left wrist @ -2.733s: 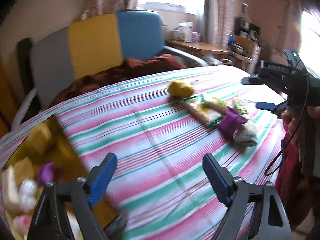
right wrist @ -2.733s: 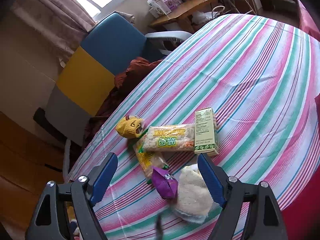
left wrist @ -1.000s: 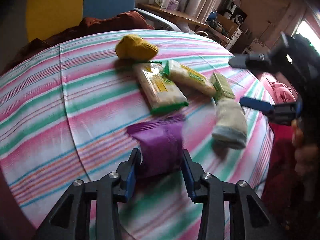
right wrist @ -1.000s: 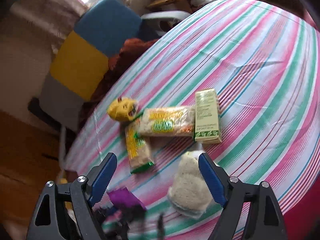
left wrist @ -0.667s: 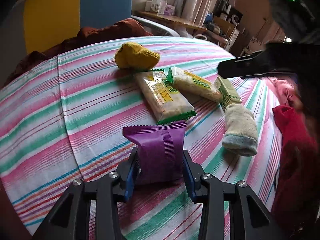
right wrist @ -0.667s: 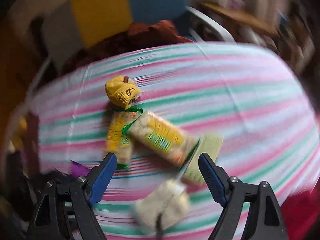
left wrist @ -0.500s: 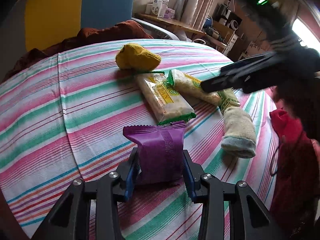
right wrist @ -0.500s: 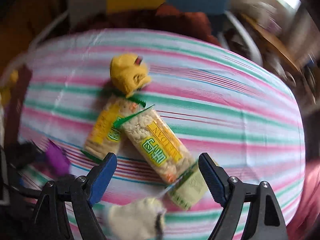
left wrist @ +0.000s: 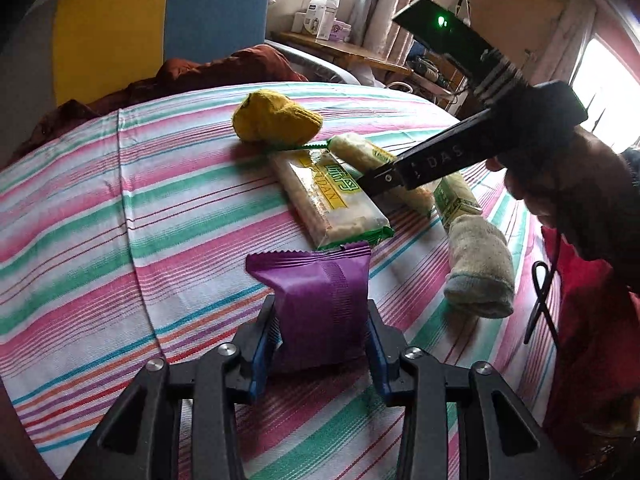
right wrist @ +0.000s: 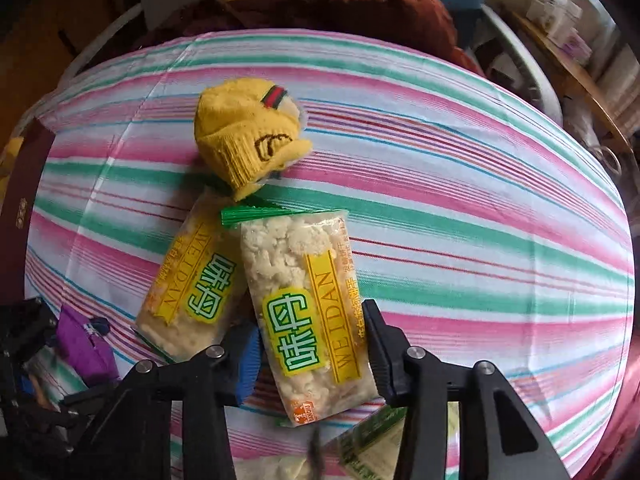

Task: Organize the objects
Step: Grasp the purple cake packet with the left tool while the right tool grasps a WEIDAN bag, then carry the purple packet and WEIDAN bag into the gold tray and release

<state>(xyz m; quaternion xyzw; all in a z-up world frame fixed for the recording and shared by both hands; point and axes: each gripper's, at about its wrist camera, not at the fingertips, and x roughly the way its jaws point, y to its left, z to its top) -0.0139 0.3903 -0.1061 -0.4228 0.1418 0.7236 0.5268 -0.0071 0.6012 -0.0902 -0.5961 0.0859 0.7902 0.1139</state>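
My left gripper [left wrist: 320, 344] is shut on a purple snack packet [left wrist: 316, 300] and holds it just above the striped tablecloth [left wrist: 120, 200]. My right gripper [right wrist: 310, 344] has closed its jaws around one clear rice-cracker packet [right wrist: 308, 312] with a yellow and green label, both pads at its sides. A second such packet [right wrist: 192, 288] lies beside it, partly under it. A yellow knit sock [right wrist: 248, 140] lies just beyond both packets. A grey-white sock [left wrist: 478, 264] and a small green box [left wrist: 456, 196] lie to the right in the left wrist view.
A blue, yellow and grey chair [left wrist: 160, 24] with a dark red cloth [left wrist: 208, 72] on it stands behind the table. A wooden shelf with boxes [left wrist: 332, 40] is at the back. The person's hand and red clothing [left wrist: 580, 280] are at the table's right edge.
My right gripper swung in over the packets, lowered and closed around the upper rice-cracker packet. My left gripper kept hold of the purple packet and barely moved.
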